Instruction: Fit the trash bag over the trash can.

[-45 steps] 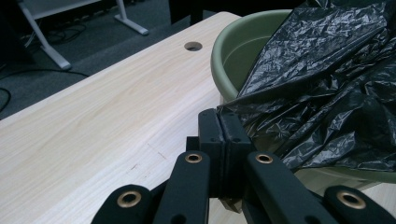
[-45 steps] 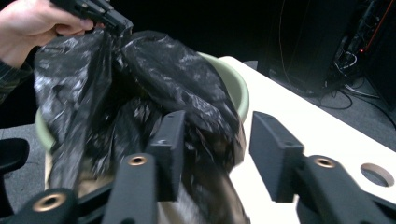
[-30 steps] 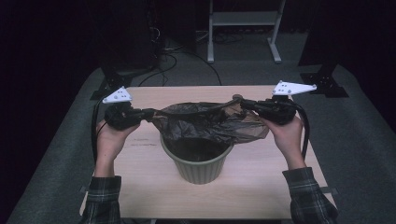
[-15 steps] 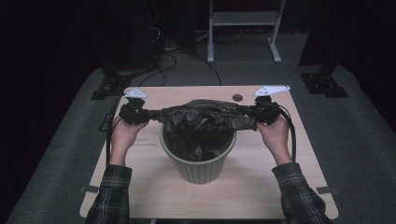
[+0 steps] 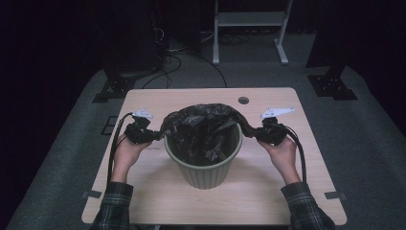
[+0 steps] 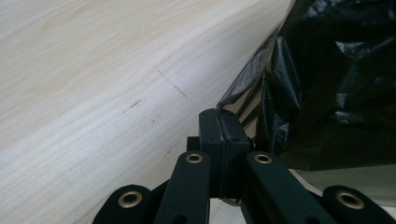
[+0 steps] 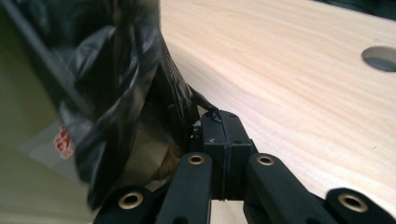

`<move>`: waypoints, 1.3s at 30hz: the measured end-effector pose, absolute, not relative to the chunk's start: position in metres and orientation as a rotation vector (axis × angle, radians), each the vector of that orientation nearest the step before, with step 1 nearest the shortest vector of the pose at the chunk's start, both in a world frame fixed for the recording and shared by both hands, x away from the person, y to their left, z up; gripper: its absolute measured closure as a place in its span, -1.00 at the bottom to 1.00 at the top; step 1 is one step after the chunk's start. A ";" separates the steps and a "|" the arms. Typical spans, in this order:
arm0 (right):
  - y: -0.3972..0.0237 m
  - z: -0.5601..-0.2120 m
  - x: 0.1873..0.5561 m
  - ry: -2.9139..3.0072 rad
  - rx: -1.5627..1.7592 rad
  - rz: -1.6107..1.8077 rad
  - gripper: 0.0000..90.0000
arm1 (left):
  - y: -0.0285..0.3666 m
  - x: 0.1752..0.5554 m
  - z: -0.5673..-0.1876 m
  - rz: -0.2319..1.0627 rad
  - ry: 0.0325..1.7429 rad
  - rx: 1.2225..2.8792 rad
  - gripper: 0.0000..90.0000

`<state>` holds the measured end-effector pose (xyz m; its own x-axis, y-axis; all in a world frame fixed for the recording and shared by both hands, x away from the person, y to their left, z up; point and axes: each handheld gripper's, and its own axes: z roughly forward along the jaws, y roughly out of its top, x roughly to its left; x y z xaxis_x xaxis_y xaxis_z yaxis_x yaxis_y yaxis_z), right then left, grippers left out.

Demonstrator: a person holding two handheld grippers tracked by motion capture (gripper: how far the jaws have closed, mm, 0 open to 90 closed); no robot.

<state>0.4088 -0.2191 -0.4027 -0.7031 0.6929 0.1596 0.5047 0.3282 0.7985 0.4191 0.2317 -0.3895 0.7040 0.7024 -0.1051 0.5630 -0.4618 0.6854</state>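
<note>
Bag point(image 5: 203, 125) sits inside bin point(image 5: 203, 165), rim not yet covered; left gripper point(image 5: 152, 136) and right gripper point(image 5: 256, 134) each clamp an edge.

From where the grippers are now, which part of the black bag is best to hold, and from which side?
Hold the black bag by its stretched rim, as both do now: left gripper from the bin's left, right gripper from its right, each shut on a thin fold. The rim drapes outside the green bin, so probably only it is easy to pinch.
</note>
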 end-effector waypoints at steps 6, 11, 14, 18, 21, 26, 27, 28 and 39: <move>-0.239 -0.379 0.407 2.268 1.095 1.410 0.59 | 0.233 0.418 -0.374 0.274 0.931 2.157 1.00; -0.259 -0.348 0.404 2.178 1.079 1.458 0.50 | 0.233 0.419 -0.369 0.281 0.927 2.153 0.99; -0.264 -0.333 0.399 2.157 1.027 1.561 0.38 | 0.233 0.419 -0.369 0.280 0.928 2.156 0.99; -0.252 -0.316 0.397 2.189 0.888 1.698 0.15 | 0.233 0.419 -0.369 0.279 0.927 2.155 0.99; -0.240 -0.306 0.396 2.224 0.805 1.751 0.09 | 0.234 0.419 -0.369 0.279 0.927 2.151 0.99; -0.212 -0.295 0.401 2.304 0.700 1.733 0.03 | 0.234 0.418 -0.369 0.277 0.926 2.147 0.99; -0.207 -0.295 0.402 2.320 0.697 1.712 0.03 | 0.234 0.418 -0.368 0.278 0.925 2.147 0.99; -0.202 -0.295 0.404 2.336 0.685 1.695 0.03 | 0.235 0.418 -0.368 0.276 0.923 2.147 0.99; -0.180 -0.299 0.406 2.445 0.635 1.631 1.00 | 0.236 0.417 -0.367 0.277 0.923 2.140 0.99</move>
